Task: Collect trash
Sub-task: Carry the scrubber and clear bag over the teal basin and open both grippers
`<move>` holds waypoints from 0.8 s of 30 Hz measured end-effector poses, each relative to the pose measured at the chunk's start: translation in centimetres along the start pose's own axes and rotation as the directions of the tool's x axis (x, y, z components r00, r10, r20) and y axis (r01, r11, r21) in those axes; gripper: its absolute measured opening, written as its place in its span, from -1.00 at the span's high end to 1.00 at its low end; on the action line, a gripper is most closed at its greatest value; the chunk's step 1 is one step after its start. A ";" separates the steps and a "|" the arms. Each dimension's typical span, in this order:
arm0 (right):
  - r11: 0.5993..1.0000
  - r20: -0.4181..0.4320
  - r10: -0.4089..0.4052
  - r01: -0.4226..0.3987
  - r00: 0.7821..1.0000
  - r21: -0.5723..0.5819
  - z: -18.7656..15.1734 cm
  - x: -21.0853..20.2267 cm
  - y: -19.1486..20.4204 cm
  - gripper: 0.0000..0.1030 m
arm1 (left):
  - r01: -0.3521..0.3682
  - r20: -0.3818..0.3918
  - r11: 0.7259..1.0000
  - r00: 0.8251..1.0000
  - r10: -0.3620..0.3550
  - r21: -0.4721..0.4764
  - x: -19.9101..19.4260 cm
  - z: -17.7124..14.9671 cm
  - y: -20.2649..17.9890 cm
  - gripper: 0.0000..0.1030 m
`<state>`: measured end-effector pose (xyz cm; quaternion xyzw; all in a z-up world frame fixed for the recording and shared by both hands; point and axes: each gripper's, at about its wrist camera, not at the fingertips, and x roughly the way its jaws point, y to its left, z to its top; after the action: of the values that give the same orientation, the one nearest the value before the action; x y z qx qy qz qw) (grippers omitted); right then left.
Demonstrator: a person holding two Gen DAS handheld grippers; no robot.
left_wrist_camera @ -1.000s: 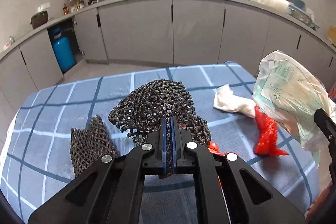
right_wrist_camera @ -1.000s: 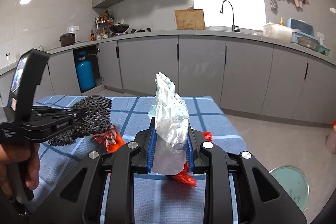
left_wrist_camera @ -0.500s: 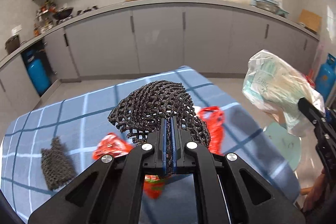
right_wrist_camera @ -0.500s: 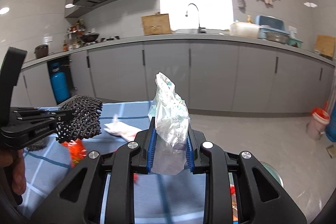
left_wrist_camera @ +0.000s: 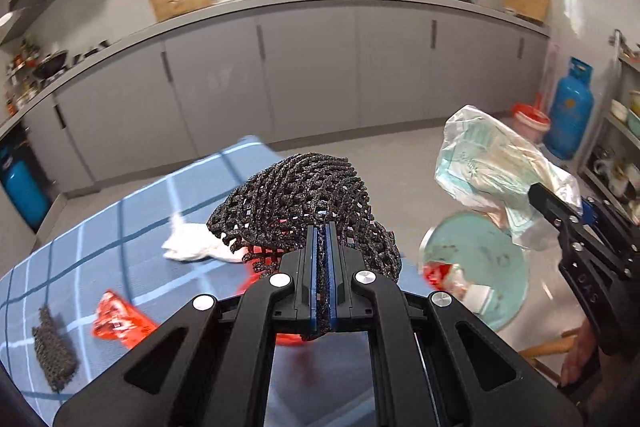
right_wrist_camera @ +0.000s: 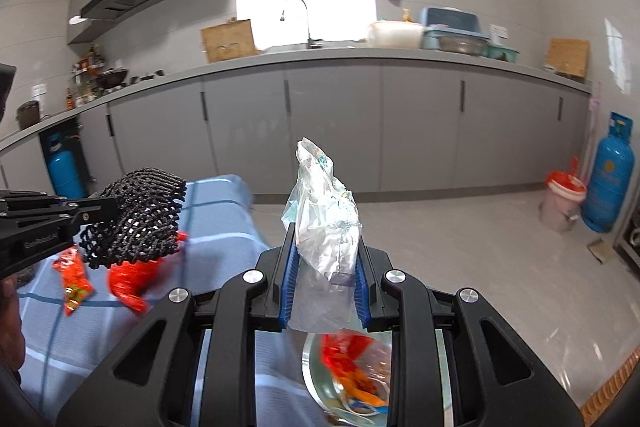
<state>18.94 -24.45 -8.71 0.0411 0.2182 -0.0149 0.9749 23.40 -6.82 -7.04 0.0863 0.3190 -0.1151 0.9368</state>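
Both views have swung rightward since a second ago: the blue checked table (left_wrist_camera: 120,247) has slid to the lower left and a pale green bin (left_wrist_camera: 496,267) with wrappers in it now shows at lower right. Going left to right in the left wrist view, the left gripper (left_wrist_camera: 323,267) is clamped on a black foam net (left_wrist_camera: 304,195), and the right gripper (right_wrist_camera: 325,281) grips a crumpled clear plastic bag (right_wrist_camera: 324,223). The step looks like carrying trash to the bin; next, bring each load over the opening and let go. Red wrappers (left_wrist_camera: 120,319) remain on the table. No writing is legible.
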 end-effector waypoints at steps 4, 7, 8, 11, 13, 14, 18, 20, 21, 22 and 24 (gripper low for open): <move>0.999 -0.016 -0.043 0.043 0.999 0.023 -0.6 0.3 -2.3 0.50 | 0.050 -0.008 0.998 0.999 -0.050 0.042 1.1 0.2 -2.9 0.90; 0.997 -0.033 -0.074 0.075 0.997 0.033 -1.2 0.8 -3.9 0.50 | 0.088 -0.023 0.994 0.996 -0.087 0.062 2.2 0.1 -4.9 0.90; 0.996 -0.040 -0.084 0.085 0.996 0.033 -1.4 1.0 -4.3 0.50 | 0.103 -0.030 0.992 0.994 -0.101 0.068 2.6 0.0 -5.6 0.90; 0.994 -0.055 -0.102 0.104 0.993 0.041 -2.1 1.4 -5.6 0.50 | 0.150 -0.045 0.985 0.988 -0.146 0.090 3.6 -0.2 -8.0 0.90; 0.992 -0.067 -0.116 0.120 0.991 0.048 -2.4 1.8 -6.4 0.50 | 0.168 -0.055 0.980 0.985 -0.163 0.110 4.1 -0.2 -9.4 0.90; 0.991 -0.074 -0.122 0.126 0.990 0.054 -2.7 1.9 -6.9 0.50 | 0.181 -0.064 0.976 0.983 -0.175 0.117 4.3 -0.3 -9.9 0.90; 0.988 -0.097 -0.136 0.142 0.986 0.066 -3.3 2.7 -8.2 0.50 | 0.214 -0.094 0.968 0.975 -0.203 0.134 5.5 -0.7 -11.6 0.90; 0.987 -0.108 -0.140 0.148 0.984 0.066 -3.6 3.2 -8.6 0.49 | 0.232 -0.106 0.963 0.970 -0.218 0.139 6.1 -0.8 -12.0 0.90; 0.986 -0.115 -0.145 0.153 0.983 0.064 -3.8 3.6 -8.8 0.49 | 0.236 -0.111 0.962 0.969 -0.222 0.139 6.5 -0.9 -12.2 0.89; 0.986 -0.121 -0.147 0.156 0.982 0.061 -4.0 3.9 -8.9 0.48 | 0.250 -0.121 0.958 0.965 -0.234 0.143 6.9 -1.1 -12.5 0.89; 0.987 -0.140 -0.141 0.150 0.980 0.058 -4.5 4.8 -9.2 0.42 | 0.268 -0.143 0.952 0.958 -0.248 0.145 7.6 -1.5 -13.0 0.84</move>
<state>20.98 -33.24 -15.46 0.0592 0.2856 -0.0910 0.9522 24.91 -20.13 -14.08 0.1271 0.3743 -0.2568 0.8819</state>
